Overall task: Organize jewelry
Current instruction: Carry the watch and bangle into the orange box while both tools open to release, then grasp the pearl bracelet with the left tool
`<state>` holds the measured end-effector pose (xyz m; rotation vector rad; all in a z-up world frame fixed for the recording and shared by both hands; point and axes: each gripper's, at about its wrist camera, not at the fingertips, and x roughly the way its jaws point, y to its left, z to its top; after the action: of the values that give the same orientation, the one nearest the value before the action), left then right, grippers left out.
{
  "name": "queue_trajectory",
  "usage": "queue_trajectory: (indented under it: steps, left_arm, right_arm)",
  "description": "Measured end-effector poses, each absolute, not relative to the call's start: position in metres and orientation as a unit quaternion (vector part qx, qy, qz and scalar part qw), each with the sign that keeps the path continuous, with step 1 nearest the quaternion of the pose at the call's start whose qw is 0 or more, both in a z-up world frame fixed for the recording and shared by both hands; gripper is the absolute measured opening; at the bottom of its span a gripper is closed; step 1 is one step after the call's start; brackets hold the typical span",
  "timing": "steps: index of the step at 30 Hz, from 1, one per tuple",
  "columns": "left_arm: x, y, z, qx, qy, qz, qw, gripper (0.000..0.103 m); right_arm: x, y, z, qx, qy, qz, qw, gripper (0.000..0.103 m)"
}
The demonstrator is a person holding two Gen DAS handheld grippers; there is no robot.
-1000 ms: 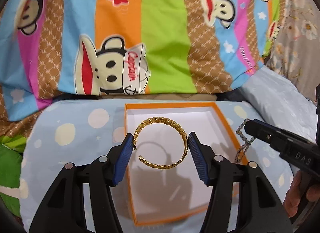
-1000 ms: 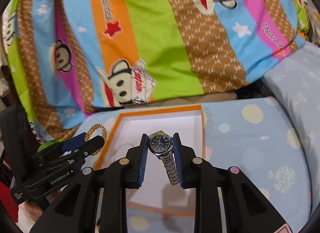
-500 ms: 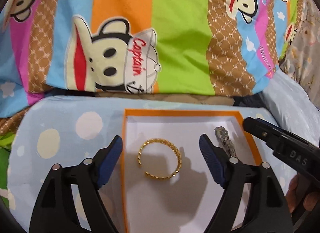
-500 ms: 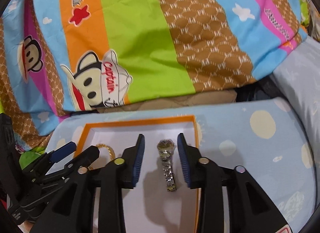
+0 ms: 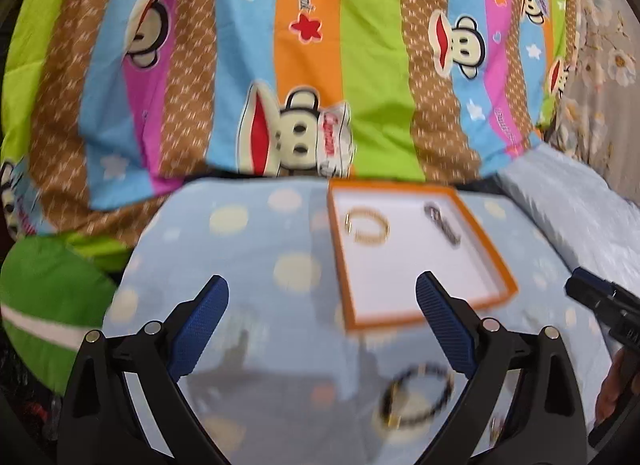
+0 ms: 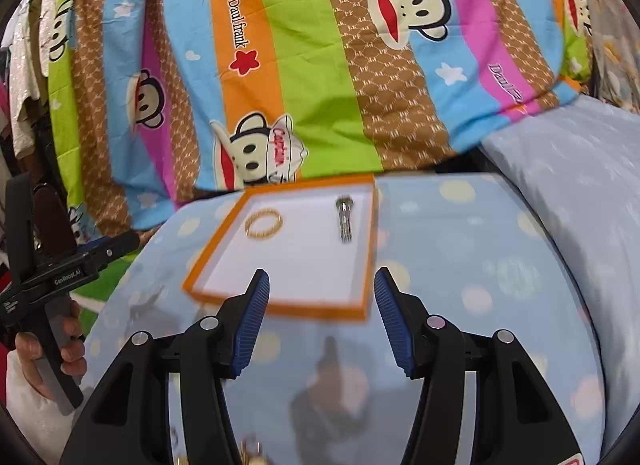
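Note:
An orange-rimmed white box (image 5: 496,261) (image 6: 224,233) lies on the light blue dotted pillow. In it lie a gold bracelet (image 5: 367,226) (image 6: 264,223) at the left and a silver watch (image 5: 442,224) (image 6: 344,218) at the right. A dark beaded bracelet (image 5: 418,393) lies on the pillow in front of the box, below my left gripper (image 5: 322,305), which is open and empty. My right gripper (image 6: 320,297) is open and empty, pulled back from the box's near edge. The right gripper also shows at the left view's right edge (image 5: 604,305).
A striped cartoon-monkey blanket (image 5: 320,65) (image 6: 320,65) rises behind the pillow. A pale blue pillow (image 6: 580,185) lies at the right. Something green (image 5: 52,305) sits at the left. The hand-held left gripper (image 6: 60,269) shows at the left of the right view.
Both grippers opened, left the gold bracelet and the watch in the box, and drew back toward me. The dark bracelet has come into view.

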<state>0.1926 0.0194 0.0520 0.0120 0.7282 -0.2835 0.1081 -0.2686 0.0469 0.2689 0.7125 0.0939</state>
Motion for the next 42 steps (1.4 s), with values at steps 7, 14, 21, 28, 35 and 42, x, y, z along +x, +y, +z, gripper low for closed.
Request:
queue_trajectory:
  steps: [7,14,21,28,35,42]
  left_arm:
    - [0.114,0.041,0.016,-0.019,0.402,-0.143,0.904,0.092]
    - [0.059,0.032,-0.007,-0.015,0.430,-0.167,0.887,0.092]
    - [0.033,-0.013,-0.011,0.024,0.427,-0.225,0.876,0.092]
    - [0.038,-0.063,-0.020,0.107,0.407,-0.300,0.856,0.084]
    - [0.044,-0.072,-0.032,0.128,0.425,-0.337,0.830,0.052]
    - [0.030,-0.046,-0.031,0.092,0.429,-0.323,0.838,0.023]
  right_arm:
    - [0.037,-0.258,0.024,0.109,0.366,0.039,0.923,0.055]
    - [-0.004,-0.244,-0.003,0.113,0.394,0.048,0.911,0.055]
    - [-0.018,-0.233,-0.007,0.115,0.394,0.054,0.910,0.054]
    - [-0.023,-0.241,-0.005,0.129,0.392,0.048,0.910,0.055]
    - [-0.009,-0.246,0.005,0.121,0.397,0.071,0.907,0.055]
    - [0.028,-0.216,0.001,0.037,0.418,0.131,0.898,0.055]
